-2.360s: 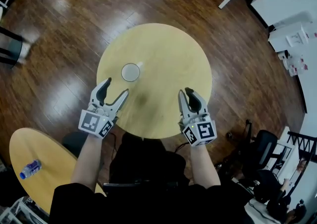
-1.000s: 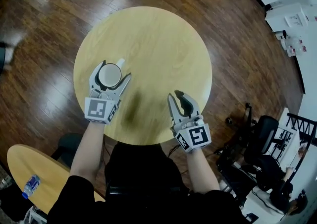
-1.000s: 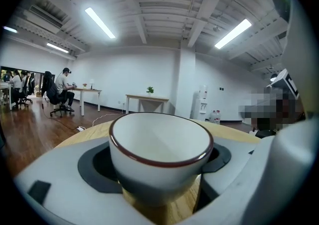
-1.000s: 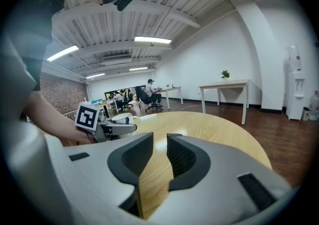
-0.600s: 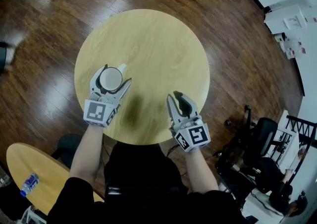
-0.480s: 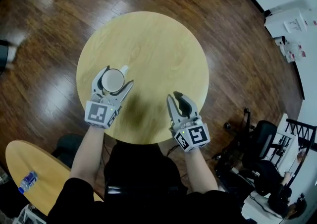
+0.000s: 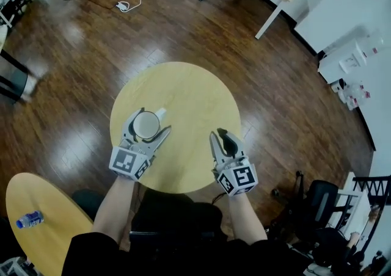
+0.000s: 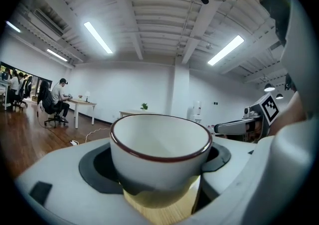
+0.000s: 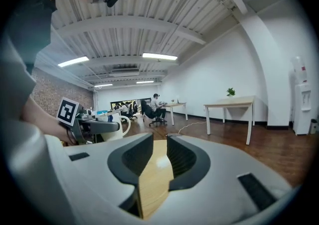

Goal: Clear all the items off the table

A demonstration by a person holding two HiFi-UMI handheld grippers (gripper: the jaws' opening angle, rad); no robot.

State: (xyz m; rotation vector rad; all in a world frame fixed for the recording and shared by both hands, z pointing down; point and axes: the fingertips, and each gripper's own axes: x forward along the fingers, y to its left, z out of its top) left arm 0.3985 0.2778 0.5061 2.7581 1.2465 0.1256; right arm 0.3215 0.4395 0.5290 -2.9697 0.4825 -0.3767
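Head view first. Cup (image 7: 145,126), white with a dark rim, sits upright between the jaws of the left gripper (image 7: 149,122), over the near left part of the round table (image 7: 183,82). Its handle (image 7: 160,112) sticks out past the claw, toward the table's middle. The right gripper (image 7: 220,135) hangs over the table's near right edge, well apart from the cup, so the left hand is plainly the one to carry it. Nothing else lies on the table. Off the table's near left side stands a second round table (image 7: 55,232) with a blue bottle (image 7: 29,219) on it. I judge the cup could go that way, since it is on the carrying hand's own side.

Left gripper view next. The two dark pads (image 8: 97,167) clamp the cup's lower wall from either side, with the rim level and the bowl empty. A strip of the table's wood shows under the cup's base. That suggests the cup is off the surface, though I cannot be sure from this angle, and the head view does not settle it either.

Right gripper view last. This claw's jaws stand close together with only a narrow slit between them, and nothing is in it but the table's wood beyond. Off to its left, over the table, the left claw shows side-on with the cup's handle sticking out, a profile the other views lack.
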